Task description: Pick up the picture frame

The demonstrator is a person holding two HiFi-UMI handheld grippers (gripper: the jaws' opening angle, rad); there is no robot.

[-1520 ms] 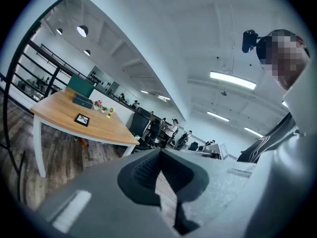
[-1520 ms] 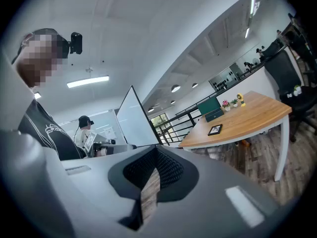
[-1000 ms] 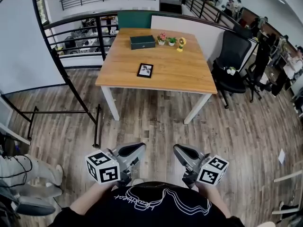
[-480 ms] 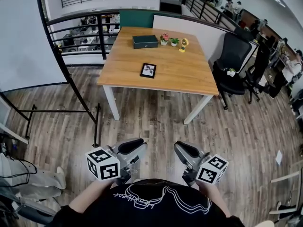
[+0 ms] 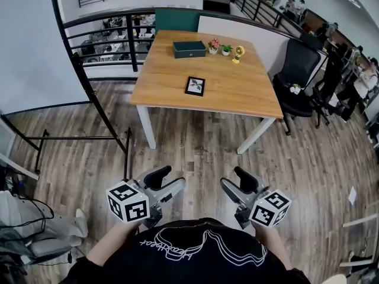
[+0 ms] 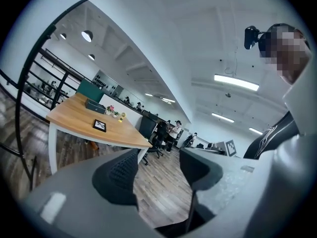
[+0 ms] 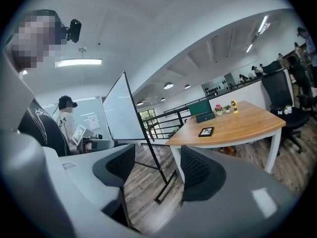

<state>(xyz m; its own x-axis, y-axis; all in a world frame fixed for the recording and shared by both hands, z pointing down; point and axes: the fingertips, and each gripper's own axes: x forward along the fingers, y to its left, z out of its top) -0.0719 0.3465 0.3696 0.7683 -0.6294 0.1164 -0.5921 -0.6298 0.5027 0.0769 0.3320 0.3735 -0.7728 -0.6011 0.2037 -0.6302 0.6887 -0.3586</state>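
Black rectangular picture frame (image 5: pixel 195 86) lies flat mid-top on pale wooden table (image 5: pixel 237 93), well ahead. Left gripper (image 5: pixel 166 180) and right gripper (image 5: pixel 235 180) at waist, jaws apart, empty. Close in first; take one frame edge low.

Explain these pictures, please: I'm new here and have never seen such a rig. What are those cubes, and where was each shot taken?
A person stands holding tongs in each hand: left tongs and right tongs; the marker cubes are part of them. One picture comes from a camera on the head, looking down; the other two from cameras riding on each pair of tongs. Both are open and empty. Ahead, a wooden table carries a picture frame, a dark box and small potted plants.
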